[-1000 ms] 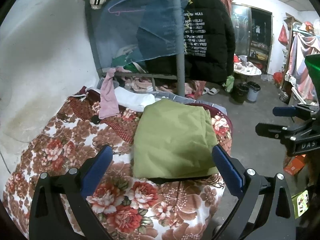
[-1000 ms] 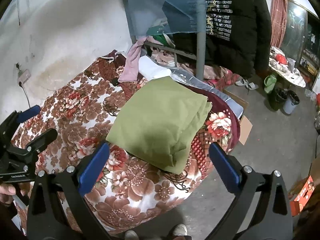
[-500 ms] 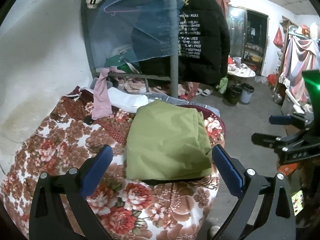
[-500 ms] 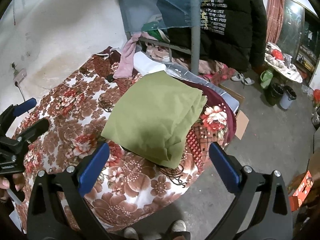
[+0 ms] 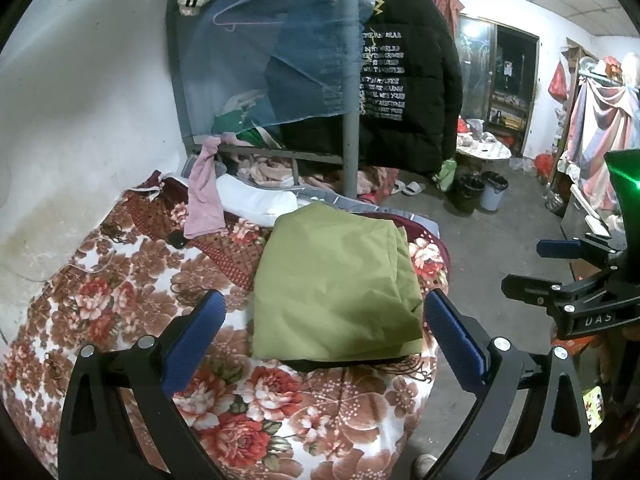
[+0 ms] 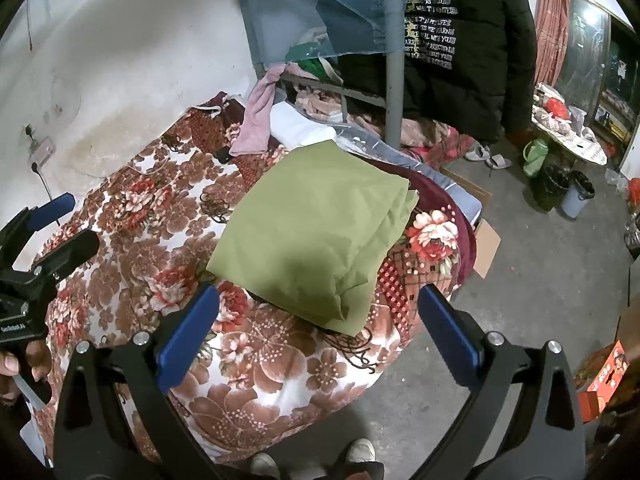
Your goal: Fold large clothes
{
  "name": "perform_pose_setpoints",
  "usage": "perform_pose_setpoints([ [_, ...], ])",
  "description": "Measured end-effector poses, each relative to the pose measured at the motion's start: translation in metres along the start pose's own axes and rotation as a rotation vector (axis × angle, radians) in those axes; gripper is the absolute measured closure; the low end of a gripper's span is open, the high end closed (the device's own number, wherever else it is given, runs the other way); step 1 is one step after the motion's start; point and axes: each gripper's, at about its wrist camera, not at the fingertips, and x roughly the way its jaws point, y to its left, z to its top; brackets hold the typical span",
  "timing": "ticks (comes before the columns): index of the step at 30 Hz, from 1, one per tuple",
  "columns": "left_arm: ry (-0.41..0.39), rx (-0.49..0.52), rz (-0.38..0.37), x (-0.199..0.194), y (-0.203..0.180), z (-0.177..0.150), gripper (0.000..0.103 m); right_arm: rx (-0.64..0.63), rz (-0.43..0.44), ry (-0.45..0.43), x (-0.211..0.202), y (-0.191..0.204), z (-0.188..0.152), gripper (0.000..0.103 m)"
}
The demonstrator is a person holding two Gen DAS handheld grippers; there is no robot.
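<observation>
Both tongs pull back a little; left tongs (image 5: 324, 320) and right tongs (image 6: 318, 312) are wide open, empty, with the folded green cloth (image 5: 332, 284) on the bed (image 5: 120, 288) ahead.

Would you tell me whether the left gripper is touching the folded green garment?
Apart. In the left wrist view the open left gripper hangs above the green garment, its fingers holding nothing.

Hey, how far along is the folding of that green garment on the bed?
It looks done: the green garment lies as a compact layered rectangle on the floral blanket. Nothing is in hand: the left gripper and right gripper are both open and off the cloth. What may be left is other clothing, such as the pink garment draped at the bed rail, if that counts.
</observation>
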Motion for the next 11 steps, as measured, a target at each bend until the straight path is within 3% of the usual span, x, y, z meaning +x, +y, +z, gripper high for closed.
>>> perform_pose_setpoints([
  [11, -0.017, 0.015, -0.014, 0.0001, -0.0029, 0.0042, 0.006, 0.004, 0.001, -0.002, 0.0016, -0.0013, 0.0007, 0.005],
])
